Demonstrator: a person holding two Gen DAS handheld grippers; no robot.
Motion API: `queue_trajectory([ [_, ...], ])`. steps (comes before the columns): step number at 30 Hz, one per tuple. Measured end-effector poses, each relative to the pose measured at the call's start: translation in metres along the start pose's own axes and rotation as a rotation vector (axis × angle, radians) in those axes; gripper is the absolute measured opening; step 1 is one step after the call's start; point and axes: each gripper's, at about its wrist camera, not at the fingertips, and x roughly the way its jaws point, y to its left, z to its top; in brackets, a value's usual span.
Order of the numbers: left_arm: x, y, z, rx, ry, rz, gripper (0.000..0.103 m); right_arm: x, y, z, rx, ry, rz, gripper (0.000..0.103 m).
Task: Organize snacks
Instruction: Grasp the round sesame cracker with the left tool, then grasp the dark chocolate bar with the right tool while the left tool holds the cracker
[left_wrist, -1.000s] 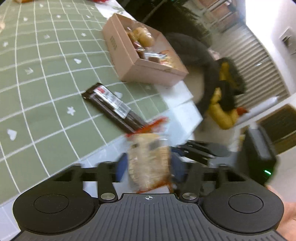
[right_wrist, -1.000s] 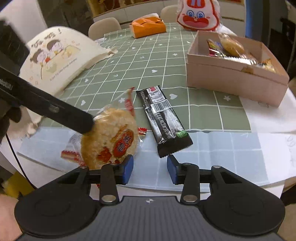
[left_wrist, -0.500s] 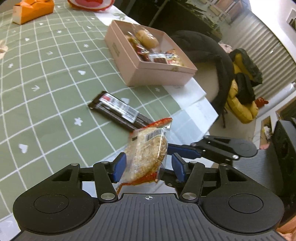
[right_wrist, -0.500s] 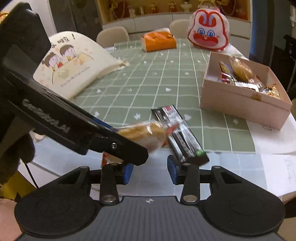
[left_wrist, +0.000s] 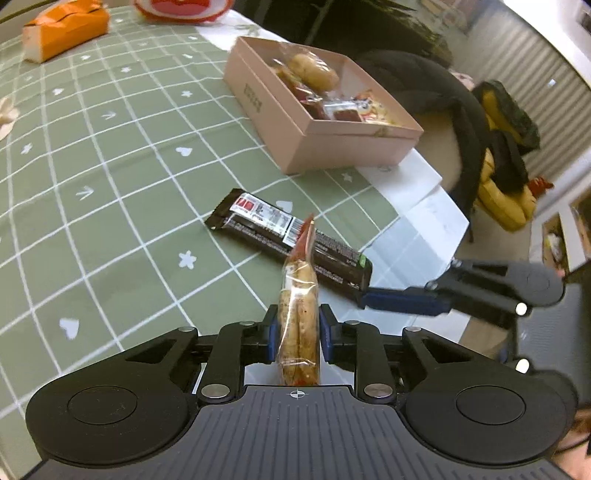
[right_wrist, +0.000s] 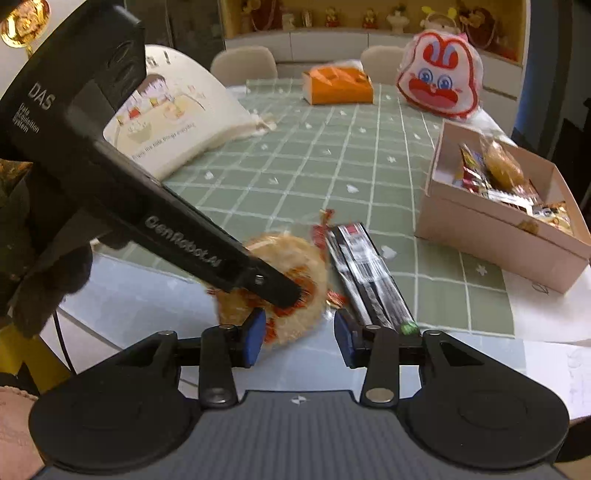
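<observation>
Surface (left_wrist: 110, 192): dining table under a green cloth with a white grid and small white hearts, stars and arrows; a pale sheet and loose white papers (left_wrist: 413, 184) cover the near edge. Left gripper (left_wrist: 295, 332) has just been closing its jaws, and its blue pads now press both flat faces of a wrapped round rice cracker (left_wrist: 299, 314), held edge-on above the near edge. Right gripper (right_wrist: 299, 338): jaws narrowly apart, nothing between them, pads clear of the cracker, which sits just ahead and left of them. Black snack bar (left_wrist: 291, 240) lies flat on the cloth just beyond the cracker. Pink cardboard box (left_wrist: 295, 136), open-topped, stands farther back near the right edge, with several wrapped snacks inside. Far end of the cloth: orange tissue pack (right_wrist: 338, 86), red-and-white rabbit-face bag (right_wrist: 439, 79). A cream cartoon-print cushion (right_wrist: 184, 125) rests at the left side. Room: beige chairs (right_wrist: 243, 66) behind the table, lit shelf with figurines (right_wrist: 369, 16), dark coat over a chair (left_wrist: 424, 81), yellow jacket (left_wrist: 506, 199) beyond.
</observation>
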Motion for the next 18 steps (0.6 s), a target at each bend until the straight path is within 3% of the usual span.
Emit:
queue_trajectory([
  [6,-0.006,0.010,0.014,0.004,-0.018,-0.029,0.023,0.006,-0.012,0.006,-0.048,0.086,-0.062,0.051],
  [12,-0.004,0.015,0.014,-0.053,-0.026,0.017,0.023,0.019,-0.034,0.028,-0.004,0.062,-0.122,0.063],
  [18,-0.007,0.036,-0.002,-0.367,-0.130,-0.018,0.023,0.048,-0.060,0.036,0.080,0.075,-0.137,0.063],
])
